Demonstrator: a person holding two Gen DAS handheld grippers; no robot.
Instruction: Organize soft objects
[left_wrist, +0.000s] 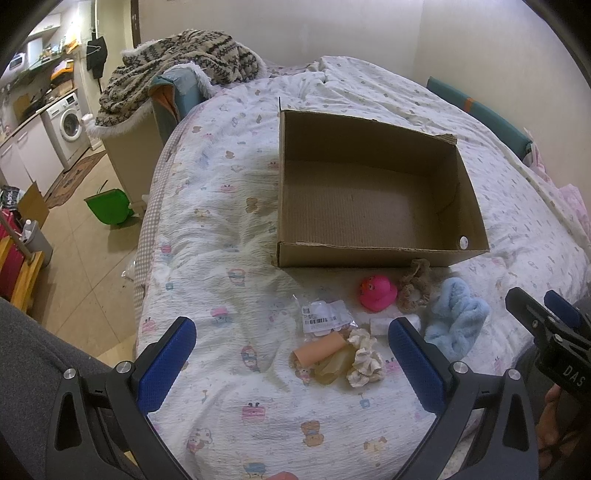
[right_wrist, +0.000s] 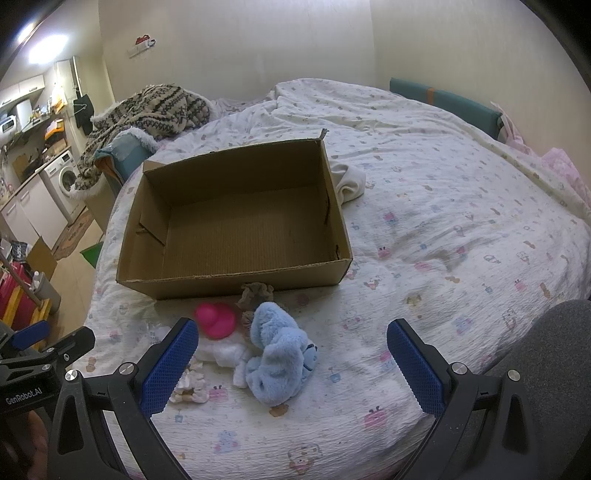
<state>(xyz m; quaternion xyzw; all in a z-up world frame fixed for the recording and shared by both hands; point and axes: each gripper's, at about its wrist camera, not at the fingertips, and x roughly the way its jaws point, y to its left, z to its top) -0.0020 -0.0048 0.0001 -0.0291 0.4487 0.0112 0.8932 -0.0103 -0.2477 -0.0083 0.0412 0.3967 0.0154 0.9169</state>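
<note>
An empty open cardboard box (left_wrist: 373, 243) (right_wrist: 236, 282) sits on the bed. In front of it lie a pink rubber duck (left_wrist: 377, 292) (right_wrist: 215, 320), a brown scrunchie (left_wrist: 414, 286) (right_wrist: 256, 291), a fluffy blue cloth (left_wrist: 457, 318) (right_wrist: 279, 350), a cream scrunchie (left_wrist: 364, 357) (right_wrist: 190, 384), a peach tube (left_wrist: 319, 349), a plastic packet (left_wrist: 325, 315) and a white cloth (right_wrist: 227, 354). My left gripper (left_wrist: 291, 350) is open above the bed, near the cream scrunchie. My right gripper (right_wrist: 291, 350) is open over the blue cloth, holding nothing; it also shows in the left wrist view (left_wrist: 535, 306).
The bed has a patterned white quilt (left_wrist: 229, 229) (right_wrist: 443, 221). A knitted blanket (left_wrist: 177, 62) (right_wrist: 147, 107) lies at the far left corner. A white garment (right_wrist: 347, 181) lies behind the box. Left of the bed are a green bin (left_wrist: 109, 206) and a washing machine (left_wrist: 68, 123).
</note>
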